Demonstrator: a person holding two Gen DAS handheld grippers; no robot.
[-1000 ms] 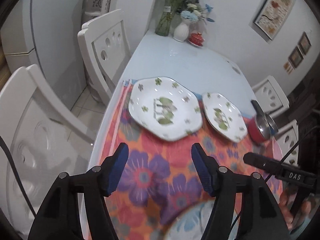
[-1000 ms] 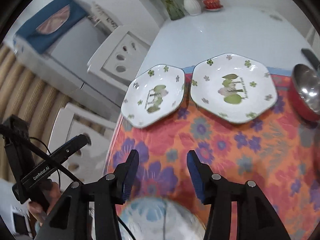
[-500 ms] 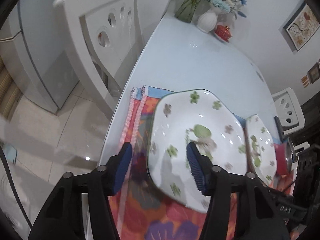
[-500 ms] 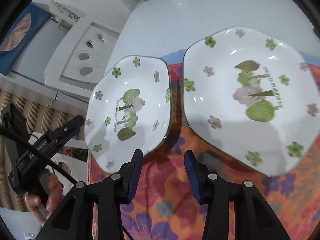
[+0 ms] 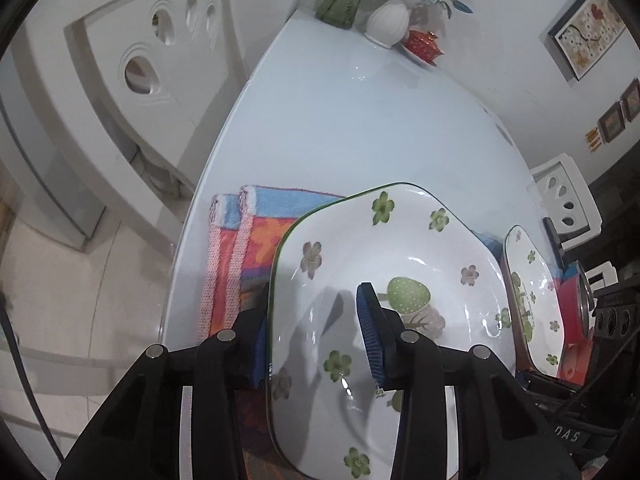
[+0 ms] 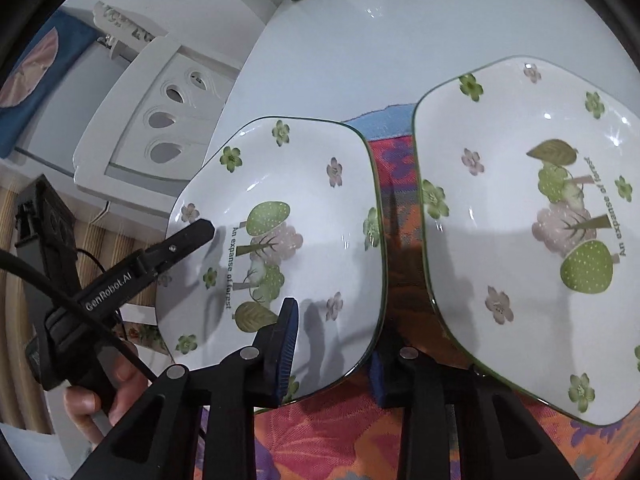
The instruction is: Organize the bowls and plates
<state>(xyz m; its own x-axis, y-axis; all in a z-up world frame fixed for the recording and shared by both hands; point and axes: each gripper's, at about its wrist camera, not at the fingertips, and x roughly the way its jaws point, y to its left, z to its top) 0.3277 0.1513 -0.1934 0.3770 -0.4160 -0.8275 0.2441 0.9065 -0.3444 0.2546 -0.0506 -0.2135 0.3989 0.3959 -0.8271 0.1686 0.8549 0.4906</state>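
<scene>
plate point(image 5: 384, 248) rim between left tool point(image 5: 316, 344) fingers

white chairs point(image 5: 132, 80) flank a glossy table point(image 5: 360, 120); framed pictures point(image 5: 584, 44) on wall.

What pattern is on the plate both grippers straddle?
White plate with green rim, scattered flowers and trees; clearest in the right wrist view.

Bright, even indoor light from overhead in both views. Small white glare spots on the glazed plate point(image 5: 400, 264) and along the glossy desk point(image 5: 340, 120) toward its far edge. Soft grey shadows of the fingers point(image 6: 286, 344) fall across the plate's well. Strong fisheye bending w/ black vignette at corners. Centre sharp; edges a bit soft, no real motion blur.
</scene>
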